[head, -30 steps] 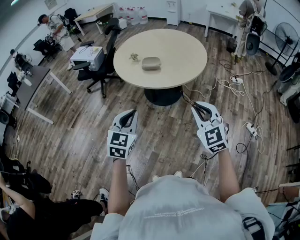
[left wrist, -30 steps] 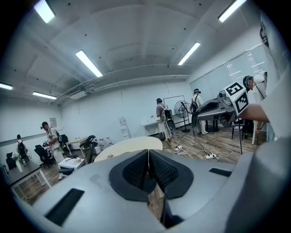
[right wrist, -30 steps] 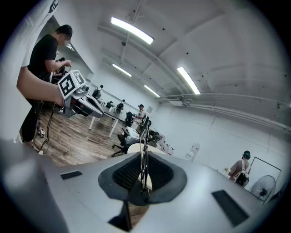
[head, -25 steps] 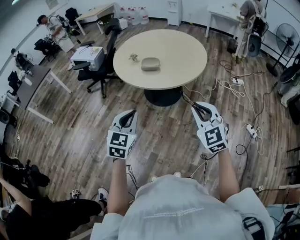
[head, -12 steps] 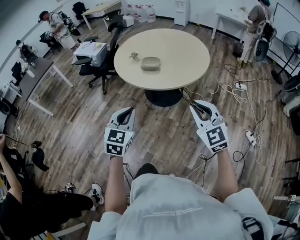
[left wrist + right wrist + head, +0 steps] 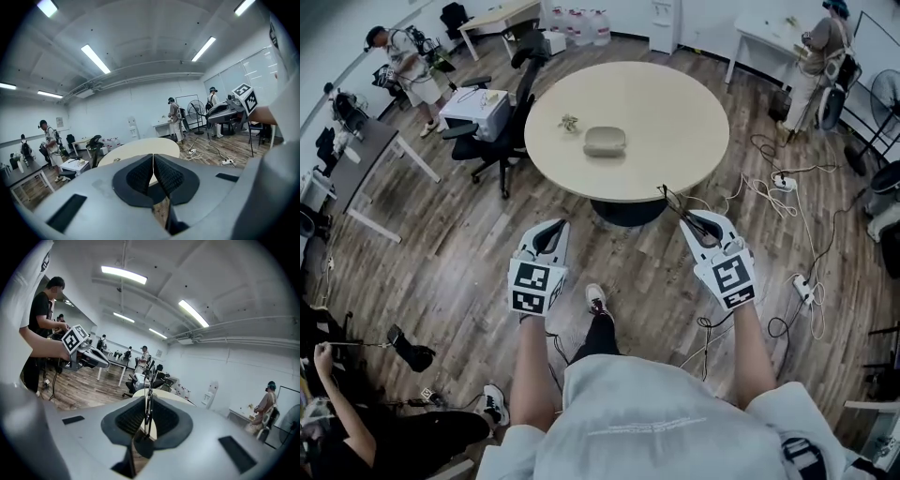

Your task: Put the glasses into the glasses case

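Note:
A grey-beige glasses case lies shut on the round beige table, with a small object just left of it. My right gripper is held over the floor short of the table and is shut on thin black glasses, whose frame sticks out past the tips. In the right gripper view the glasses stand upright between the pads of the right gripper. My left gripper is level with it, jaws together and nothing between them; its own view shows the left gripper pointing at the table.
A black office chair stands at the table's left. Cables and power strips lie on the wooden floor to the right. People stand at the back left and back right. One sits at the lower left.
The table has drawn nearer and a foot has stepped forward below the grippers. Both grippers keep the same pose and hold. The person at the back left has walked.

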Demonstrator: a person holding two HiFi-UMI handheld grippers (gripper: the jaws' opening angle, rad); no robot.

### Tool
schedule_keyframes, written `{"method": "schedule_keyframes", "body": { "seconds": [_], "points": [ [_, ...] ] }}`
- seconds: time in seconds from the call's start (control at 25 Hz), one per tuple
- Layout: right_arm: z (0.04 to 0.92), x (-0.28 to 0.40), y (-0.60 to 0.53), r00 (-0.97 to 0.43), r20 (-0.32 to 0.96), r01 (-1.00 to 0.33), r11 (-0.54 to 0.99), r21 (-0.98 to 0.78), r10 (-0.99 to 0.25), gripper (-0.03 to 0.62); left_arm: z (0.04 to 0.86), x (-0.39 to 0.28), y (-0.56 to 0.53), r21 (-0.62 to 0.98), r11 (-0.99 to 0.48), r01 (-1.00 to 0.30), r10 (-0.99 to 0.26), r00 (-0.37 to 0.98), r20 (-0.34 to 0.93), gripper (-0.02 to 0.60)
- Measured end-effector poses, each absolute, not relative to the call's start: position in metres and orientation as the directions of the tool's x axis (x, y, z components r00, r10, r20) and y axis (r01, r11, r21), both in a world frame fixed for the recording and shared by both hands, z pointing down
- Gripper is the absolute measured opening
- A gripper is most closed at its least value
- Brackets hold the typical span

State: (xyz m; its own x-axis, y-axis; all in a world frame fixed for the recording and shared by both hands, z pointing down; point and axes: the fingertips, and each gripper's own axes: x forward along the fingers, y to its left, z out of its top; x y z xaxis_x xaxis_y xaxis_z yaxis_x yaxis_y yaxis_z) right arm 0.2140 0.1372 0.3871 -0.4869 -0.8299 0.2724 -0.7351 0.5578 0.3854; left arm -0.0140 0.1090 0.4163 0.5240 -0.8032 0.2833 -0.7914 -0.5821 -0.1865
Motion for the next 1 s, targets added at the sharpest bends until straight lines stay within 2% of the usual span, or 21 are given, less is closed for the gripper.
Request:
{"method": "schedule_keyframes", "body": {
  "seconds": [0.52, 1.0],
  "points": [
    [0.384, 0.136, -0.072, -0.448, 0.314, -0.759, 0.542, 0.361, -0.837, 0.04, 0.431, -0.074, -0.111, -0.135, -0.647, -0.75, -0.746, 0.588, 0.312, 0.015],
    [0.395, 0.104, -0.149, -0.396, 0.379, -0.756, 0.531, 0.383, -0.836, 0.044, 0.452, -0.097, -0.199, -0.066, -0.692, -0.718, -0.697, 0.643, 0.317, 0.015]
  ]
}}
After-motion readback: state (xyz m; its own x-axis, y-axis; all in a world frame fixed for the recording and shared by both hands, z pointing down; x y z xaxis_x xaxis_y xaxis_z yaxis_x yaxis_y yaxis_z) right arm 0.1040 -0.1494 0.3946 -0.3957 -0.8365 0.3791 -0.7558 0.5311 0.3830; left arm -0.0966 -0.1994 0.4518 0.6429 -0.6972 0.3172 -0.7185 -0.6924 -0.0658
